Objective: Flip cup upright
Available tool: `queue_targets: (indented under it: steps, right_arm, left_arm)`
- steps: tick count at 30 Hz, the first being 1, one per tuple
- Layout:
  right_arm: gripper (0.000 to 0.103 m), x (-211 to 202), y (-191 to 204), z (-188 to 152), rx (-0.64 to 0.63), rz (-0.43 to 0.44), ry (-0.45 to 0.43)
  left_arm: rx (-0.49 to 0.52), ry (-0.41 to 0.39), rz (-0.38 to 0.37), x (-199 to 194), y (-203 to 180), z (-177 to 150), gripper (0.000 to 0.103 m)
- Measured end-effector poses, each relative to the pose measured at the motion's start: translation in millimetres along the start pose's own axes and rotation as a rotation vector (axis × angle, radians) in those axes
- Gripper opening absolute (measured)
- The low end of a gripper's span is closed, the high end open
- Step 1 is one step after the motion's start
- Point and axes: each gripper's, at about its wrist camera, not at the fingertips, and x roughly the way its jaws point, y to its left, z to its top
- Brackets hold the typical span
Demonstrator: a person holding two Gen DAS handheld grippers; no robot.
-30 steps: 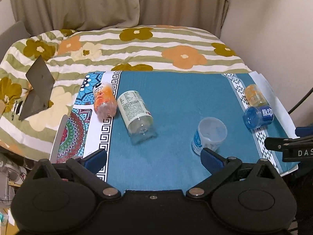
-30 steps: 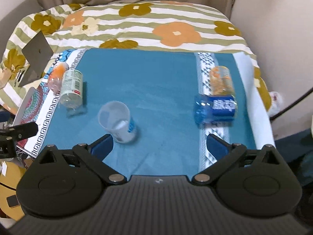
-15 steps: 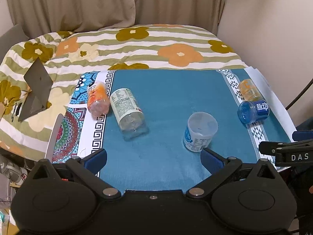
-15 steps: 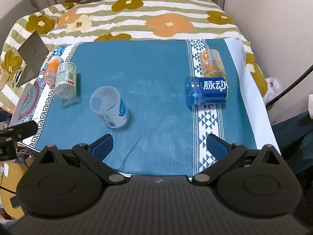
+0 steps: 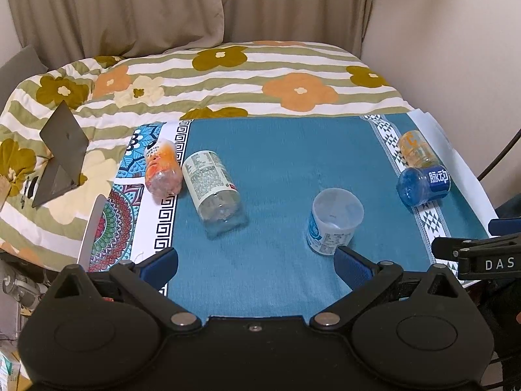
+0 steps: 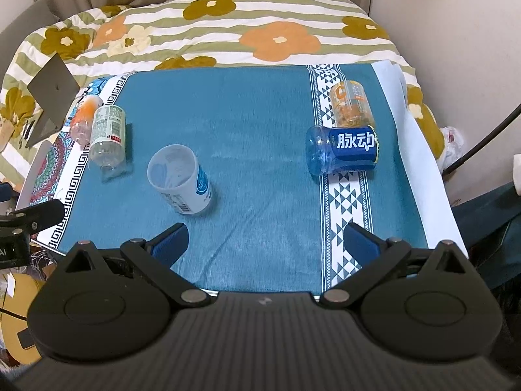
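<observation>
A white plastic cup (image 5: 333,221) with a blue label stands upright on the teal cloth (image 5: 280,169), mouth up; it also shows in the right wrist view (image 6: 180,182). My left gripper (image 5: 255,262) is open and empty at the near edge of the cloth, its right fingertip just in front of the cup. My right gripper (image 6: 265,241) is open and empty at the near edge, the cup ahead of its left fingertip.
Several cut bottles lie on their sides: a clear one (image 5: 213,192) and an orange one (image 5: 162,167) at the left, a blue one (image 6: 342,150) and an orange one (image 6: 351,104) at the right. A grey stand (image 5: 62,153) sits on the flowered quilt (image 5: 247,78).
Both grippers have pulled back and up from the cloth, so the cup and bottles look farther away. The cup has not moved.
</observation>
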Motion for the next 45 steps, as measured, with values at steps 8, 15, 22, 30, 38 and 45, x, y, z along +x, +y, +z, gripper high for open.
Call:
queue_targets:
  steps: [8, 15, 22, 30, 38, 45]
  right_arm:
    - [0.103, 1.6, -0.6, 0.8, 0.003, -0.004, 0.003]
    - [0.103, 1.6, -1.2, 1.4, 0.003, -0.005, 0.004]
    - [0.103, 1.4, -1.8, 1.7, 0.004, -0.005, 0.003]
    - [0.103, 0.3, -2.5, 2.4, 0.005, -0.006, -0.001]
    - [0.103, -1.8, -3.0, 3.2, 0.005, -0.006, -0.005]
    - [0.103, -2.4, -2.7, 3.7, 0.005, -0.007, -0.007]
  left_arm:
    - [0.0, 0.001, -0.002, 0.7, 0.0, 0.4, 0.103]
    - [0.001, 0.001, -0.003, 1.9, -1.5, 1.2, 0.103]
    - [0.0, 0.0, -0.001, 2.6, -2.0, 1.8, 0.103]
    - [0.001, -0.006, 0.004, 1.0, -0.8, 0.9, 0.103]
    - [0.002, -0.004, 0.012, 1.2, 0.1, -0.8, 0.103]
    - [-0.006, -0.005, 0.006, 1.5, 2.0, -1.4, 0.103]
